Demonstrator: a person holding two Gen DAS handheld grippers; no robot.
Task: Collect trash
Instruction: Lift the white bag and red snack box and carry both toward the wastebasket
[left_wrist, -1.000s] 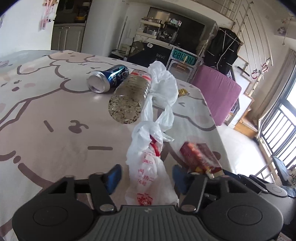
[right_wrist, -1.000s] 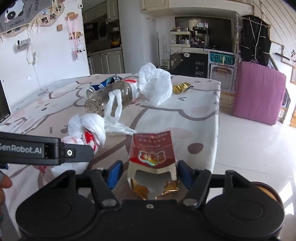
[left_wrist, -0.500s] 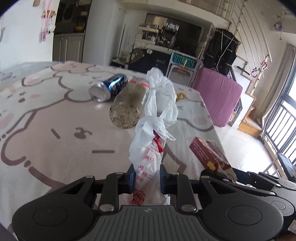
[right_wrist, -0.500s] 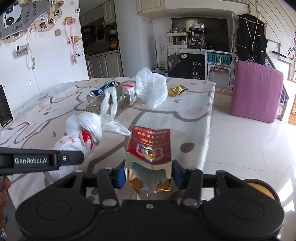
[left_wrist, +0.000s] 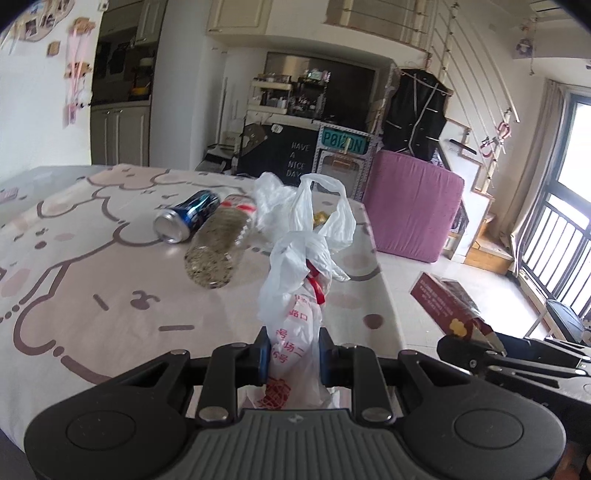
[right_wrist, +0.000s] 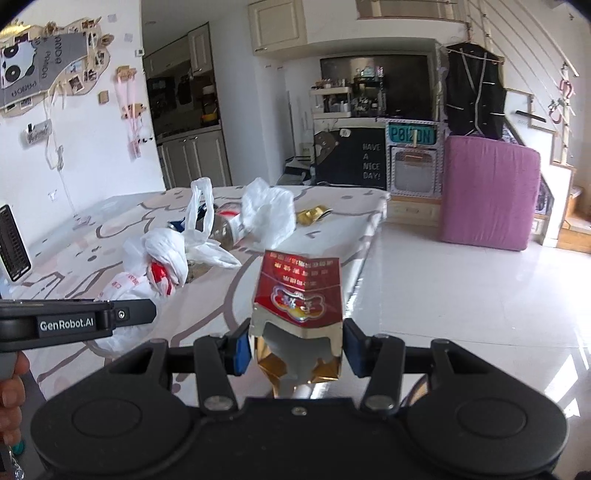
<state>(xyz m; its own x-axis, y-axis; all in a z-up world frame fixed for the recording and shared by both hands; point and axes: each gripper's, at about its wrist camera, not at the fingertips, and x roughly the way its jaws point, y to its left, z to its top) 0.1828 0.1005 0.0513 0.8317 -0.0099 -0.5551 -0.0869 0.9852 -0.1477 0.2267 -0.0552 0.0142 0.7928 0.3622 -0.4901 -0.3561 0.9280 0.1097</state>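
Observation:
My left gripper (left_wrist: 293, 356) is shut on a white plastic bag (left_wrist: 295, 295) with red print and holds it off the table; the bag also shows in the right wrist view (right_wrist: 155, 266). My right gripper (right_wrist: 297, 349) is shut on a torn red and gold box (right_wrist: 299, 295) and holds it above the table's near edge; the box also shows in the left wrist view (left_wrist: 447, 302). On the table (left_wrist: 74, 266) lie a blue can (left_wrist: 186, 216), a clear plastic bottle (left_wrist: 218, 251), a crumpled white bag (right_wrist: 267, 212) and a gold wrapper (right_wrist: 312, 215).
The table carries a pink cartoon cloth and ends at the right, with white floor (right_wrist: 461, 295) beyond. A purple box (right_wrist: 487, 192) stands on the floor at the back. A dark device (right_wrist: 13, 243) sits at the table's left edge.
Both grippers closed, the left on the white bag and the right on the red box. Both have lifted their loads up from the table.

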